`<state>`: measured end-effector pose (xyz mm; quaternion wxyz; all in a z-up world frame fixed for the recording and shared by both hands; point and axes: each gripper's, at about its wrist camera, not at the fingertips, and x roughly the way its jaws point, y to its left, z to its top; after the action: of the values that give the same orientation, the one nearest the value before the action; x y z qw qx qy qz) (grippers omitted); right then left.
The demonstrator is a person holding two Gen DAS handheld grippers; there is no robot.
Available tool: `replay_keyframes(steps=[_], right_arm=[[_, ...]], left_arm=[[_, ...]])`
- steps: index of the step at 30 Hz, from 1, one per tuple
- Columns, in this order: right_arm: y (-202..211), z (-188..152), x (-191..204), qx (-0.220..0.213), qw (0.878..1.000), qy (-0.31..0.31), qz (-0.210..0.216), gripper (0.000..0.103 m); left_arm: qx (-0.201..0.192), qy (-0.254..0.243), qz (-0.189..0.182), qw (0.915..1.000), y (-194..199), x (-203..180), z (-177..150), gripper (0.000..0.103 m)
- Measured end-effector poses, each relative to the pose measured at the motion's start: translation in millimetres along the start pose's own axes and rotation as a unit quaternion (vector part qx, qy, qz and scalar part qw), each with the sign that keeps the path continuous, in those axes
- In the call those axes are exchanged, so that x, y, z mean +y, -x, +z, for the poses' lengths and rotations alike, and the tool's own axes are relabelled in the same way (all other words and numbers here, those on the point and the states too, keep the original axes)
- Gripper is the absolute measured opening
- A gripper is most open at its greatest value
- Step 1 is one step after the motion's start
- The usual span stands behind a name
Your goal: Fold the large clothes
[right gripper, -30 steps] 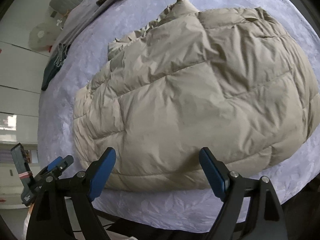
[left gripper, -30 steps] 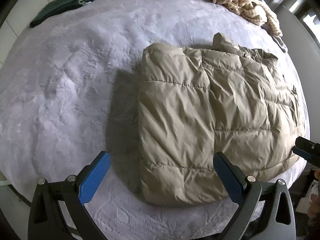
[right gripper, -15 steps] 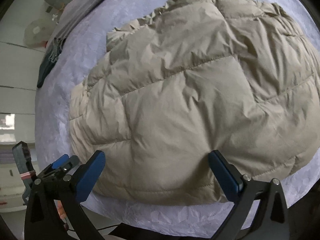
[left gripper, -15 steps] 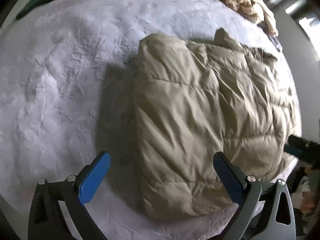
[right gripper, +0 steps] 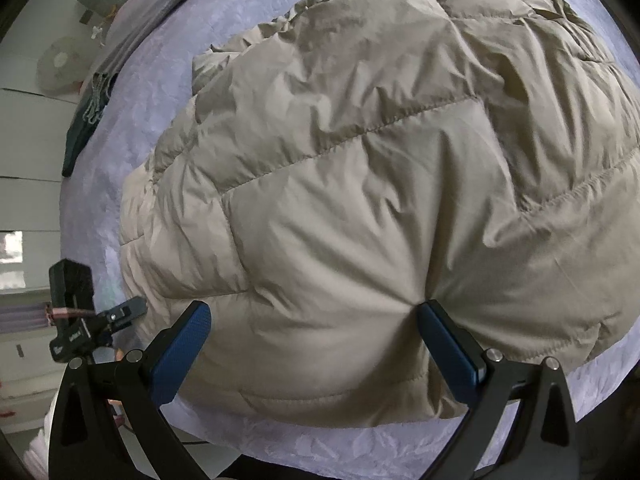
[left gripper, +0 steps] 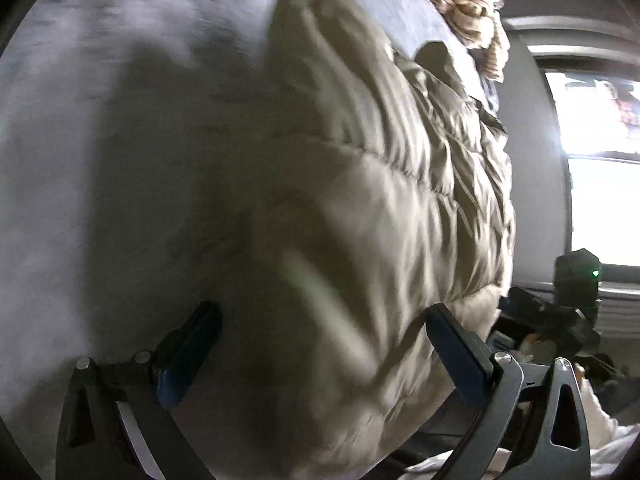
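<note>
Right now both claws are spread wide over the near edge of the jacket [right gripper: 360, 200]. Right claw [right gripper: 316, 344]: its jaws have just been opening and now stand wide; the padded hem bulges up between the blue pads, one pad dents the fabric, but nothing is pinched. Left claw [left gripper: 324, 352]: also apart, straddling the jacket's left corner, view blurred, no grip that I can see.

Progress, my read: jacket lies on the bed [right gripper: 168, 80] as a compact quilted block, sides seemingly tucked in, collar end away from us. Sleeves not visible, likely folded under or inside; can't confirm. What's left looks like one more fold, near hem up toward the collar, then a flatten. Puffy fill will spring back, so expect it to need pressing down.

Bed cover is pale lilac, textured, mostly bare to the left of the jacket. Far edge: a cream knit pile [left gripper: 464, 4], and a dark green garment [right gripper: 86, 128] at the far left corner. White cabinet fronts and a fan [right gripper: 60, 64] on the left side; a bright window [left gripper: 600, 160] on the right.
</note>
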<state>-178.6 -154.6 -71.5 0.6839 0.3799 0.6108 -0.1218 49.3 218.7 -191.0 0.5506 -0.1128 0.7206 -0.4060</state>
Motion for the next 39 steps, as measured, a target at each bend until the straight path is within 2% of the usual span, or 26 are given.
replay_keyframes(steps=[4, 8, 9, 10, 11, 13, 14, 17, 19, 21, 22, 23, 24, 25, 27, 32, 39], right_arm=[[-3, 1, 2, 0.001, 1.0, 0.0, -0.007, 0.103], [-5, 2, 4, 0.001, 1.0, 0.001, -0.012, 0.103], [-5, 3, 5, 0.001, 1.0, 0.001, -0.014, 0.103], [-5, 3, 6, 0.002, 1.0, 0.003, -0.016, 0.103], [-5, 3, 7, 0.002, 1.0, 0.003, -0.017, 0.103], [-4, 4, 9, 0.007, 1.0, 0.005, -0.017, 0.103], [-2, 4, 10, 0.01, 1.0, 0.006, -0.015, 0.103], [9, 7, 8, 0.009, 1.0, 0.004, 0.002, 0.103], [24, 10, 5, -0.016, 1.0, 0.006, 0.0, 0.103], [36, 14, -1, -0.049, 0.999, 0.004, -0.007, 0.096], [41, 17, -6, -0.066, 0.998, 0.0, -0.007, 0.069], [42, 22, -11, -0.073, 0.997, -0.006, -0.009, 0.031], [41, 27, -16, -0.076, 0.997, -0.012, -0.013, 0.02], [39, 32, -21, -0.082, 0.997, -0.013, -0.011, 0.016], [30, 41, -27, -0.085, 0.996, 0.0, -0.005, 0.014], [-6, 69, -45, -0.056, 0.997, 0.022, 0.038, 0.01], [-33, 97, -55, -0.021, 0.995, 0.036, 0.087, 0.003]], left_arm=[[0.023, -0.015, -0.039, 0.9989, -23, -7, 17, 0.103], [0.048, -0.036, -0.053, 0.9968, -37, -14, 21, 0.103], [0.054, -0.046, -0.053, 0.9961, -38, -19, 20, 0.098], [0.058, -0.059, -0.052, 0.9952, -39, -24, 18, 0.07], [0.065, -0.068, -0.054, 0.9941, -40, -29, 17, 0.048], [0.063, -0.076, -0.065, 0.993, -35, -39, 13, 0.034], [0.06, -0.08, -0.068, 0.9927, -31, -42, 11, 0.03], [0.046, -0.089, -0.077, 0.992, -15, -58, 5, 0.028], [0.037, -0.09, -0.086, 0.9915, -3, -70, 1, 0.028], [0.029, -0.097, -0.088, 0.991, 7, -87, -4, 0.028], [0.027, -0.1, -0.087, 0.9908, 10, -94, -5, 0.028], [0.024, -0.103, -0.087, 0.9906, 13, -102, -7, 0.028], [0.019, -0.106, -0.085, 0.9905, 17, -113, -10, 0.028], [0.015, -0.107, -0.083, 0.9906, 20, -123, -12, 0.028], [0.006, -0.106, -0.075, 0.9915, 25, -144, -17, 0.028], [-0.015, -0.101, -0.028, 0.9943, 23, -211, -29, 0.028], [-0.016, -0.114, 0.063, 0.9914, -26, -316, -34, 0.028]])
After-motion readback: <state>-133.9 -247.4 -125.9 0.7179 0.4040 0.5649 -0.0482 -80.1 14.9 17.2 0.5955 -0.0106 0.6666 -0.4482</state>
